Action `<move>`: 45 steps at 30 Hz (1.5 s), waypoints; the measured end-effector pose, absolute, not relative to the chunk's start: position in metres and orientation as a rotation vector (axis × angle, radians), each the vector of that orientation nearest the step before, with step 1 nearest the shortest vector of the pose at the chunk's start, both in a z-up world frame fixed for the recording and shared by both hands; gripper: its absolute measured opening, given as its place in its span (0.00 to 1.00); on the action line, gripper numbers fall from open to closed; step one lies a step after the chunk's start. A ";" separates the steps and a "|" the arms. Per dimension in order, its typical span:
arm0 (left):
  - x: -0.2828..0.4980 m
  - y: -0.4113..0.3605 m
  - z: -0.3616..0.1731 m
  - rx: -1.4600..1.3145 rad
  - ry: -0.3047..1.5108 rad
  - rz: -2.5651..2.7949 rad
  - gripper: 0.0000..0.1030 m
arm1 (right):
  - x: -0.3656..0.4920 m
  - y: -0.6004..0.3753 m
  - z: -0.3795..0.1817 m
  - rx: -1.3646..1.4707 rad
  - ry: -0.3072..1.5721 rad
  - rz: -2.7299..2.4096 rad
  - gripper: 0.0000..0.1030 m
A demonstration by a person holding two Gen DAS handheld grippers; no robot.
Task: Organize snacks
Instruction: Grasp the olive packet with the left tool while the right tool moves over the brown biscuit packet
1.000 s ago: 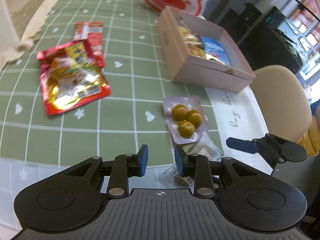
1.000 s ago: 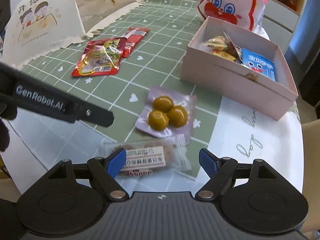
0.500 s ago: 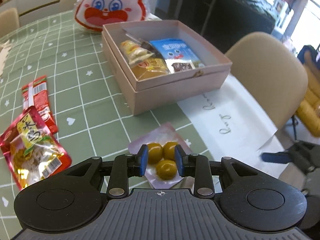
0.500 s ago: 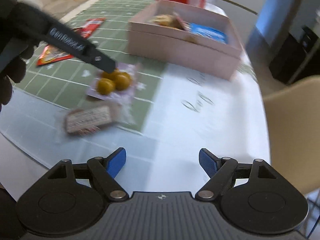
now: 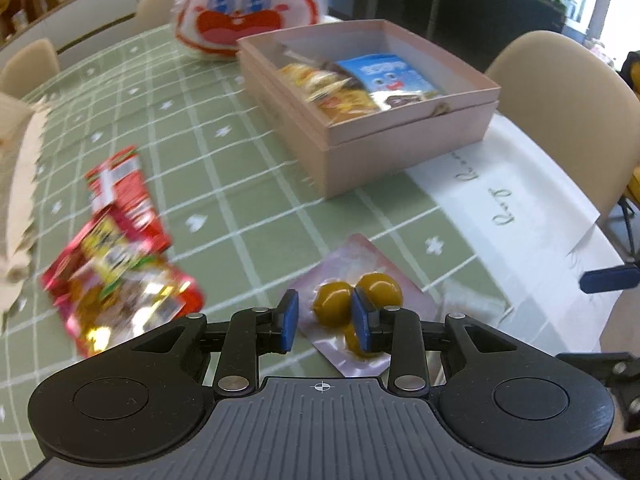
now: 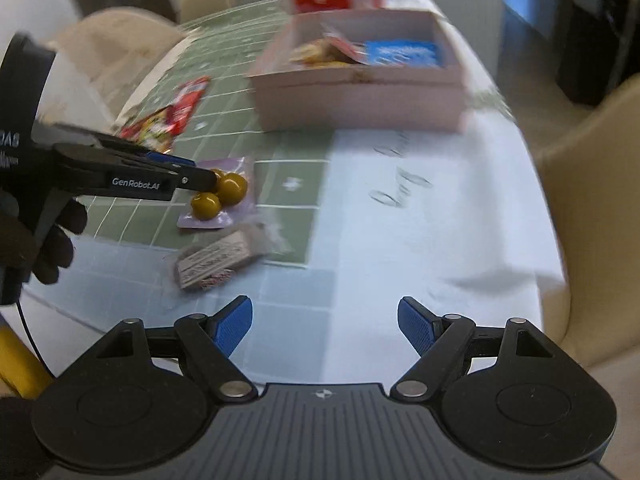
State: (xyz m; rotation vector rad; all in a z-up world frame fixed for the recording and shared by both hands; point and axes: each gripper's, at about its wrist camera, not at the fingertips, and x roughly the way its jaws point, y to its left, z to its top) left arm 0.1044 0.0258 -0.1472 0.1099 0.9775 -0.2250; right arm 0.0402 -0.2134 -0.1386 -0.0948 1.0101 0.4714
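Observation:
A pale purple packet of three yellow-green balls [image 5: 376,286] lies on the green checked tablecloth near the table's front edge. My left gripper [image 5: 325,322] hovers right over it. Its jaws are opening, with one ball showing between the blue pads and no pad pressing on it. In the right wrist view its fingertips [image 6: 200,178] reach the same packet [image 6: 228,192]. A clear-wrapped biscuit pack [image 6: 216,258] lies just in front of that packet. My right gripper [image 6: 324,326] stands open and empty over the white cloth. The open pink box [image 5: 400,148] holds several snacks.
Two red snack packets [image 5: 120,292] lie left on the green cloth. A red-and-white rabbit bag [image 5: 244,4] stands behind the box. Beige chairs [image 5: 568,108] ring the table, and its edge runs along the right. A dark-gloved hand [image 6: 40,240] holds the left gripper.
The left gripper rolled and swung over the packet of balls, and its jaws spread slightly. The right gripper slid right, away from the biscuit pack, to the white cloth, still open.

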 end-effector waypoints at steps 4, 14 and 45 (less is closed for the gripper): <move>0.088 0.050 -0.145 0.063 1.004 -0.171 0.34 | 0.039 -0.168 -0.139 -0.195 0.983 0.586 0.78; 0.062 0.095 -0.135 -0.140 1.023 -0.130 0.31 | 0.041 -0.085 -0.155 -0.485 0.871 0.648 0.78; 0.066 0.009 -0.142 0.106 0.990 -0.320 0.33 | 0.037 -0.184 -0.171 -0.237 0.922 0.465 0.98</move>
